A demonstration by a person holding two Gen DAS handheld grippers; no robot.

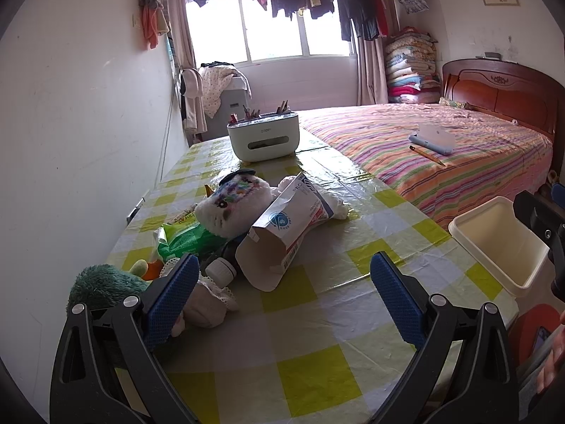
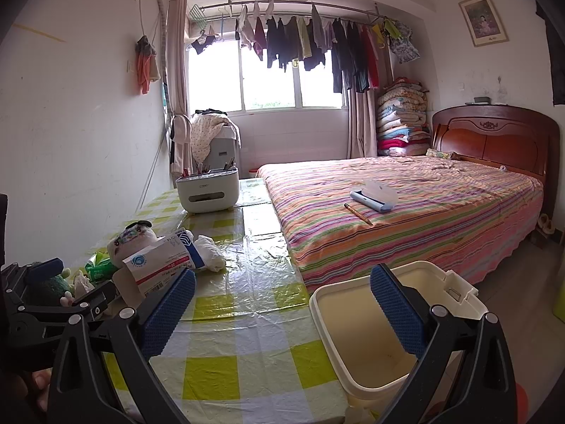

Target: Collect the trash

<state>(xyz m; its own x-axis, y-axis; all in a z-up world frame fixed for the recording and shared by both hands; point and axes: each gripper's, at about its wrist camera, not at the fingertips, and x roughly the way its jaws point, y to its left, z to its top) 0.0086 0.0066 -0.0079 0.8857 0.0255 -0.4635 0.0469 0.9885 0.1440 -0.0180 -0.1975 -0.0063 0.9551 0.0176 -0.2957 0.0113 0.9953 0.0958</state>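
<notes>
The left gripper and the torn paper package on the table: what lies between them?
In the left wrist view, only bare checked tablecloth separates the open left gripper from the torn paper package. A white bottle cap sits just left of that stretch.

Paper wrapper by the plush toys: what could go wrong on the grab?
The paper wrapper leans on the white plush toy, so a wide grab may snag the toy. The small bottle beside it could roll. The bin sits off the table edge, so a short drop may miss it.
</notes>
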